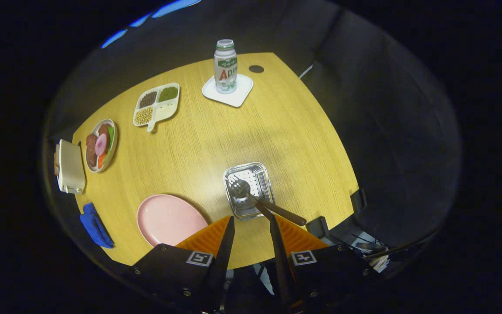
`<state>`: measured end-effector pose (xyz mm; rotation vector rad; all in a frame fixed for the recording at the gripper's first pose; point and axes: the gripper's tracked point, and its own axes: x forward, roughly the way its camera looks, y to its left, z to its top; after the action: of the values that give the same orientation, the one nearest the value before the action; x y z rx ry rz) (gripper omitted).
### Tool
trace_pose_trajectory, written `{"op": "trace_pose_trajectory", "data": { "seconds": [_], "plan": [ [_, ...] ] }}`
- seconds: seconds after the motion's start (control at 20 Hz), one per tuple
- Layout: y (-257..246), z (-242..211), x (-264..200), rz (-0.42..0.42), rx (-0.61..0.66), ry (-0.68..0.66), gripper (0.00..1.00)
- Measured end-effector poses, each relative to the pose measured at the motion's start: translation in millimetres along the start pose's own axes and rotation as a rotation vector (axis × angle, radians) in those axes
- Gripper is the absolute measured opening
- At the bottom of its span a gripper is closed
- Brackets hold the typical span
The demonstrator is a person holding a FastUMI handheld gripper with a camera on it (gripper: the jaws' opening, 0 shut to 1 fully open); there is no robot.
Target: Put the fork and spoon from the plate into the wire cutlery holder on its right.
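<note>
Fork (235,181) and spoon (240,188) already lie in the wire holder (265,174) near the table's (286,131) near edge, right of the bare pink plate (168,218); gripper (251,226) fingers apart, holding nothing, so best lift straight clear of the jutting handles.

Wooden table (216,144) carries pink plate (170,218), wire holder (263,172), bottle's coaster (238,98).

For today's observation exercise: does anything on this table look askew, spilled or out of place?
Nothing is spilled or damaged. The fork and spoon lean in the wire cutlery holder, handles jutting toward the open gripper. The pink plate sits bare.
</note>
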<state>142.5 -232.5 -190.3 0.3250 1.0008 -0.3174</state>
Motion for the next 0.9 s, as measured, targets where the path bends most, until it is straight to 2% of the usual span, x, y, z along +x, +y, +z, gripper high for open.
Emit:
{"op": "trace_pose_trajectory", "data": {
  "seconds": [0.15,0.3,0.6,0.9],
  "plan": [
    [15,17,-35,0.040,0.006,-0.168,0.50],
    [33,32,-78,0.075,-0.023,-0.375,0.58],
    [82,47,-177,0.163,-0.116,-0.739,0.58],
    [128,44,-245,0.319,-0.146,-1.008,0.57]
  ]
}}
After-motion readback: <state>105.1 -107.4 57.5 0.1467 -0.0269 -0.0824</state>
